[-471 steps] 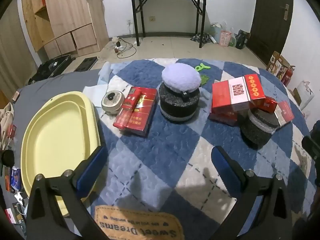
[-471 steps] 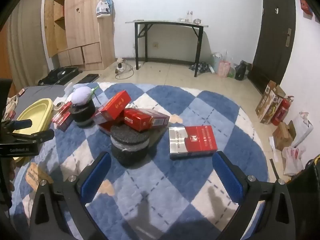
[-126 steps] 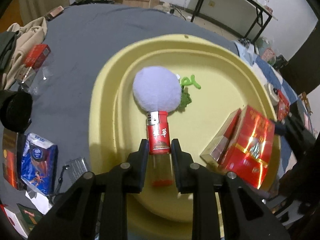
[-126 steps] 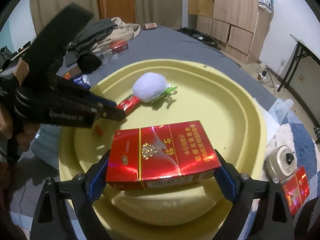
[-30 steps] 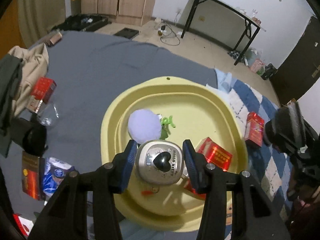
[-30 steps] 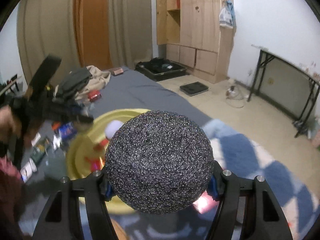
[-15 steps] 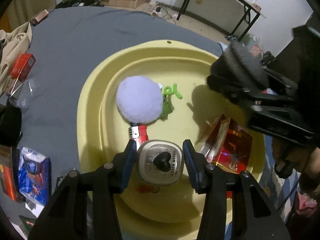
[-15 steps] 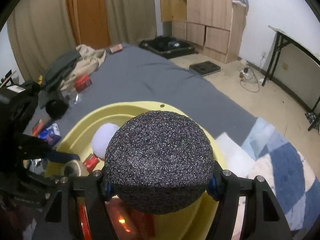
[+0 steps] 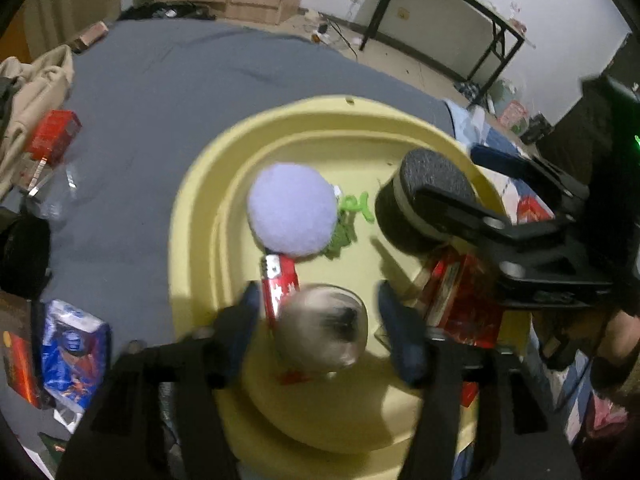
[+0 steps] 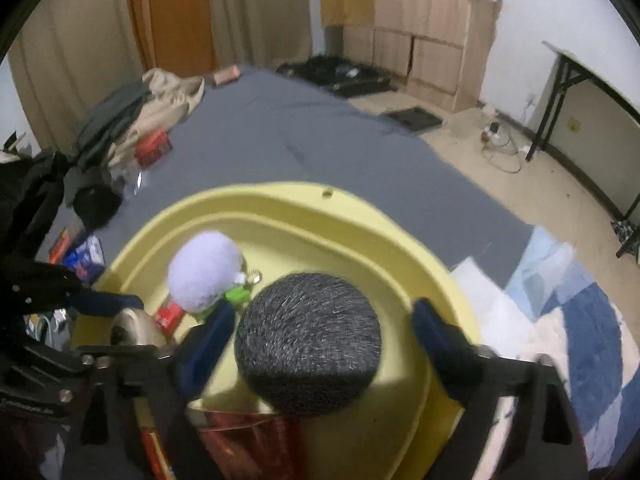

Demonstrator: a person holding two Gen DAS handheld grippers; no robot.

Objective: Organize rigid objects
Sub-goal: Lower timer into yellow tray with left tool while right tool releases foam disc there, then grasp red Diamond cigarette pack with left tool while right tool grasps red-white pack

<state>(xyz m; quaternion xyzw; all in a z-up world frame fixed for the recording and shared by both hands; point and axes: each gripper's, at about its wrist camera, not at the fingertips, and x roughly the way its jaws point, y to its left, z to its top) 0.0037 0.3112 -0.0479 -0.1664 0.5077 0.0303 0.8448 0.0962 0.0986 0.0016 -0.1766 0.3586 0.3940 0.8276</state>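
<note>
A yellow tray (image 9: 192,240) holds a lilac pom-pom (image 9: 292,208), a green clip (image 9: 356,208), a red lighter (image 9: 280,284) and a red carton (image 9: 460,304). My left gripper (image 9: 320,328) hangs over the tray's near side. Its jaws are opening, with gaps on both sides of the blurred round silver tin (image 9: 322,332) between them. My right gripper (image 10: 324,340) is over the tray's right part. Its jaws are also opening, clear of the black speckled cylinder (image 10: 308,340) between its fingers (image 10: 208,340). The cylinder (image 9: 416,200) rests partly on the carton.
The tray lies on a grey blanket (image 9: 160,92). Red packs (image 9: 52,136), a blue packet (image 9: 72,352) and clothes (image 10: 132,120) lie to its left. A blue-and-white checked rug (image 10: 592,320) is to its right. Wooden cabinets (image 10: 432,40) and a black-legged table (image 9: 440,8) stand beyond.
My right gripper came over the tray with the black cylinder, sank and spread its jaws off it. My left gripper's jaws have spread away from the silver tin, which now blurs.
</note>
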